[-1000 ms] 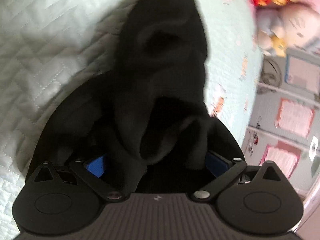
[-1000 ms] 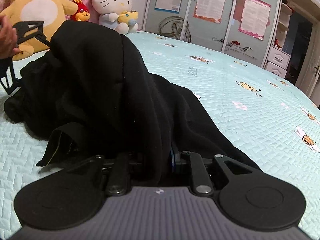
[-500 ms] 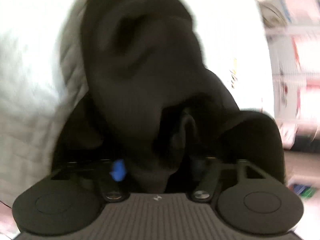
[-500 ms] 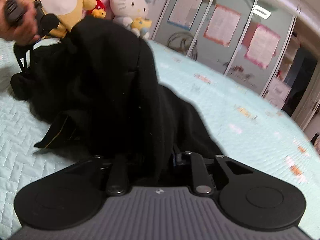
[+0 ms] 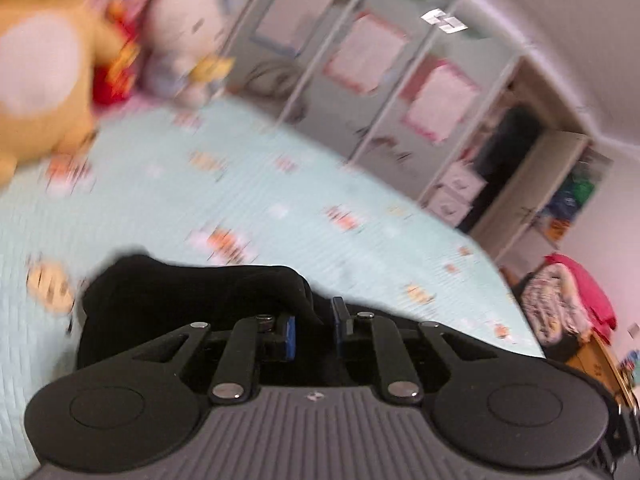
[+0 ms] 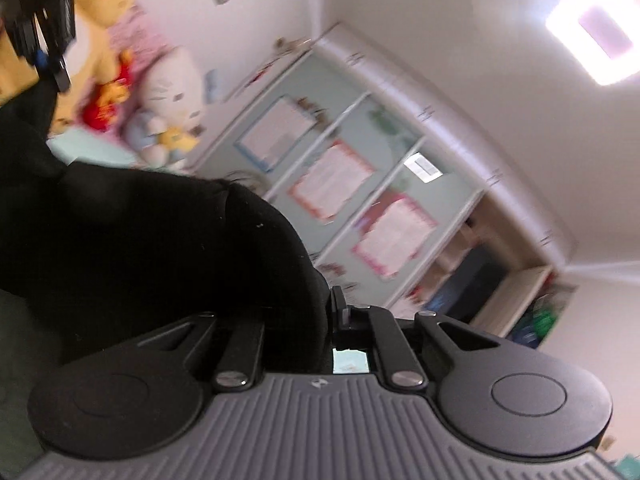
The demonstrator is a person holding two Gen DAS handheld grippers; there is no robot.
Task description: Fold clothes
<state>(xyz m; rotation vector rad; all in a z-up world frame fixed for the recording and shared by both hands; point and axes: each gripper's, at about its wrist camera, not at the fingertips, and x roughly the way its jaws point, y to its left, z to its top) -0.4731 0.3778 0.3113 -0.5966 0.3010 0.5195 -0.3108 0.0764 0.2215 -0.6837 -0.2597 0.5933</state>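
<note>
A black garment (image 5: 180, 292) bunches in front of my left gripper (image 5: 314, 320). A fold of it sits between the blue pads (image 5: 290, 338), and the jaws are closing on it. In the right wrist view the same black garment (image 6: 140, 240) drapes over my right gripper (image 6: 306, 314), hiding its left finger. These jaws are also closing, with cloth pinched against the right finger (image 6: 339, 308). The left gripper (image 6: 44, 40) shows high at the upper left, with the garment hanging from it. Both views are blurred.
A pale blue quilted bed (image 5: 280, 208) lies below. Plush toys (image 5: 60, 72) sit at its head. A wardrobe with pink posters (image 5: 400, 80) lines the far wall. A pile of clothes (image 5: 568, 304) rests on a stand at the right. A ceiling lamp (image 6: 600, 28) glows above.
Both grippers have risen off the bed with the black garment. The left jaws went from wide open to closed on a fold. Both views now tilt towards the wardrobe and ceiling.
</note>
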